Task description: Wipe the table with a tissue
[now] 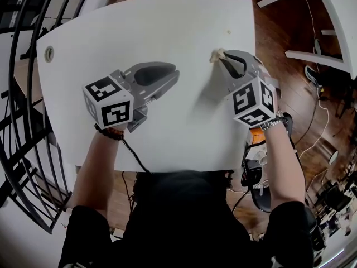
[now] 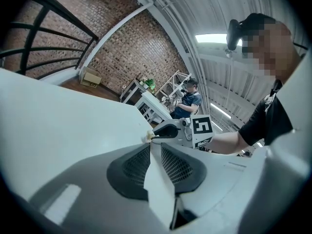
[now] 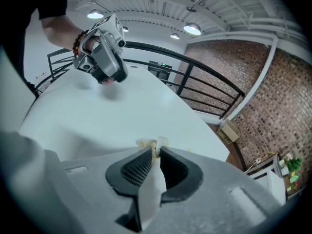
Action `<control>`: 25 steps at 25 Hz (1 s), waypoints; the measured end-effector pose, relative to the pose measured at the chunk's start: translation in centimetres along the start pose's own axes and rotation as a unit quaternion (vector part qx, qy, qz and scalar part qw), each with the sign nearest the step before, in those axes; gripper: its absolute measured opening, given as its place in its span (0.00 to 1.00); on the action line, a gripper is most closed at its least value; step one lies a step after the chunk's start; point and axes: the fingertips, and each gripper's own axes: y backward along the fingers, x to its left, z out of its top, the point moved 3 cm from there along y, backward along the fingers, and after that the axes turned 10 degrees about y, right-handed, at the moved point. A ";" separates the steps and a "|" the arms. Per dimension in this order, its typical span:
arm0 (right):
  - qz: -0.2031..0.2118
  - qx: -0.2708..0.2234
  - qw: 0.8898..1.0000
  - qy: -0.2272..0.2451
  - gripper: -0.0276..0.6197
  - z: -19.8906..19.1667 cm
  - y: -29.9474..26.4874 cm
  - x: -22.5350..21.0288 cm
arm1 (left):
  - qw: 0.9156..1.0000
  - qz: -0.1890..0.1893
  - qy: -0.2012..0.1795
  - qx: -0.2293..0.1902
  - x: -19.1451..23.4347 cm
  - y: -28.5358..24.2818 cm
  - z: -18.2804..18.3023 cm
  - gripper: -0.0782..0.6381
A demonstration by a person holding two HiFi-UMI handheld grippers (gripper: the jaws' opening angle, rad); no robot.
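A small crumpled cream tissue (image 1: 216,54) lies against the white table (image 1: 167,21) near its right edge. My right gripper (image 1: 222,57) is shut on the tissue and tilts down onto the tabletop. In the right gripper view the tissue (image 3: 156,143) pokes out past the right gripper (image 3: 155,150) tips. My left gripper (image 1: 172,74) hovers over the table's middle left and points toward the right one. Its jaws stand a narrow gap apart with nothing between them, as the left gripper (image 2: 150,145) view shows. There the tissue (image 2: 146,137) shows at the right gripper's (image 2: 168,130) tip.
A round cable grommet (image 1: 49,53) sits at the table's left edge, and a tiny speck (image 1: 228,32) lies beyond the tissue. Black railing (image 1: 22,94) curves along the left. White furniture (image 1: 329,15) and cables (image 1: 318,133) are on the wooden floor to the right. Another person (image 2: 187,101) sits far off.
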 end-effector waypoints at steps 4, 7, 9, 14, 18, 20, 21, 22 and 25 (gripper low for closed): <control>-0.024 0.004 1.000 -0.015 0.11 -0.5 0.0 -1.9 | 1.000 -0.004 0.004 -0.004 0.3 -0.1 -0.2 0.22; -0.041 0.014 0.999 -0.028 0.11 -1.3 -0.2 -3.2 | 1.000 -0.004 0.008 -0.003 0.3 -0.1 -0.3 0.22; -0.048 0.018 0.998 -0.034 0.11 -1.7 -0.3 -4.1 | 1.000 -0.006 0.011 -0.003 0.3 -0.1 -0.3 0.22; -0.049 0.034 0.997 -0.041 0.11 -2.7 -1.0 -5.8 | 1.000 -0.009 0.017 0.000 0.1 -0.1 -0.2 0.22; -0.041 0.044 0.997 -0.038 0.11 -3.1 -1.8 -6.3 | 1.000 -0.007 0.022 0.005 0.2 -0.1 -0.4 0.22; -0.039 0.044 0.998 -0.038 0.11 -3.1 -2.1 -6.5 | 1.000 -0.010 0.024 0.002 0.5 -0.1 -0.6 0.22; -0.038 0.043 0.998 -0.039 0.11 -3.2 -2.2 -6.6 | 1.000 -0.010 0.025 0.001 0.5 -0.1 -0.6 0.22; -0.037 0.043 0.998 -0.038 0.11 -3.2 -2.2 -6.7 | 1.000 -0.009 0.026 0.001 0.5 -0.1 -0.6 0.22; -0.036 0.043 0.998 -0.032 0.11 -3.2 -2.4 -6.9 | 1.000 -0.008 0.028 0.000 0.4 0.0 -0.4 0.22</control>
